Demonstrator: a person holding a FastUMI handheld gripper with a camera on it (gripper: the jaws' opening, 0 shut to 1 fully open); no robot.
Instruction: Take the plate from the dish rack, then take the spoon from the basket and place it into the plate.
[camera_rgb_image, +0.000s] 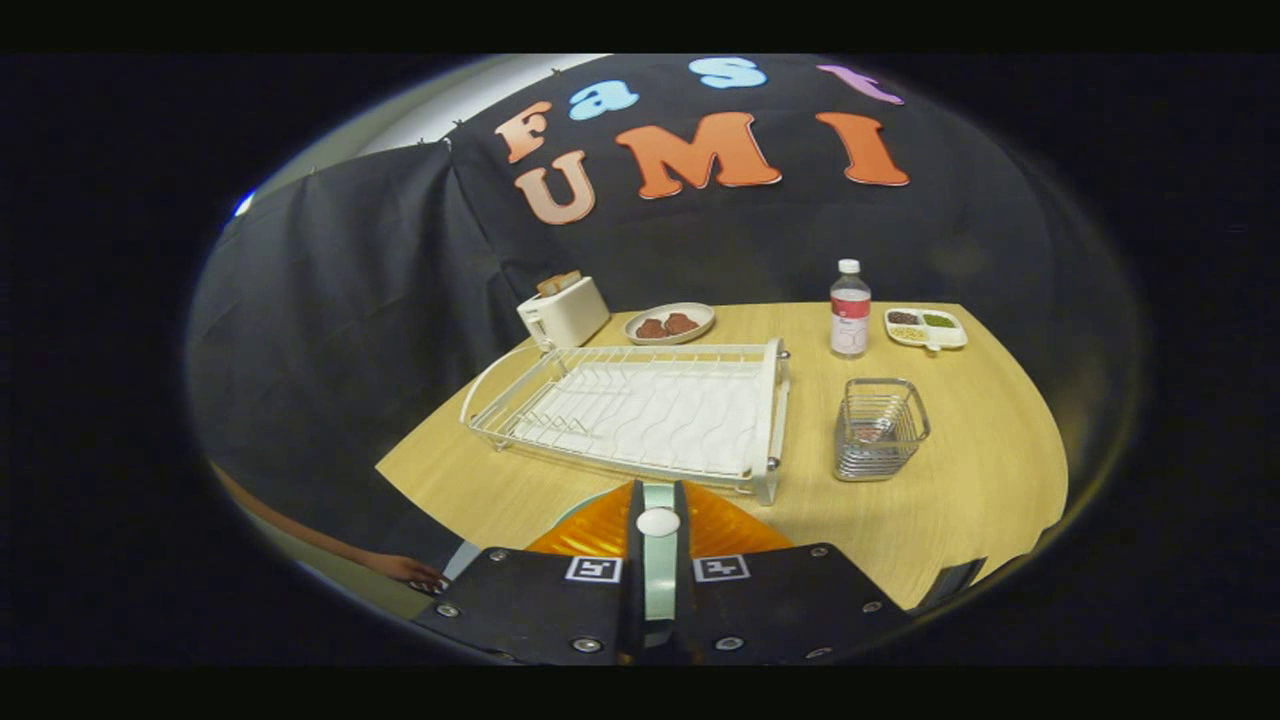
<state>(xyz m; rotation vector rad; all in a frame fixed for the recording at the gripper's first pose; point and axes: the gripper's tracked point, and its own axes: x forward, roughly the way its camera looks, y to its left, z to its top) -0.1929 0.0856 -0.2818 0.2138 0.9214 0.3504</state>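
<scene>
The gripper is clamped edge-on around the plate, both fingers pressing its rim, just short of the white dish rack on the wooden table. Beside the rack stands the wire basket, the spoon dimly visible inside.

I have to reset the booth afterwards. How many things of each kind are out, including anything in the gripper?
Dish rack: 1
Wire basket: 1
Toaster: 1
Bottle: 1
Dishes with food: 2 (round dish, divided tray)
Plate, edge-on between the shut gripper fingers: 1
Total: 7
</scene>
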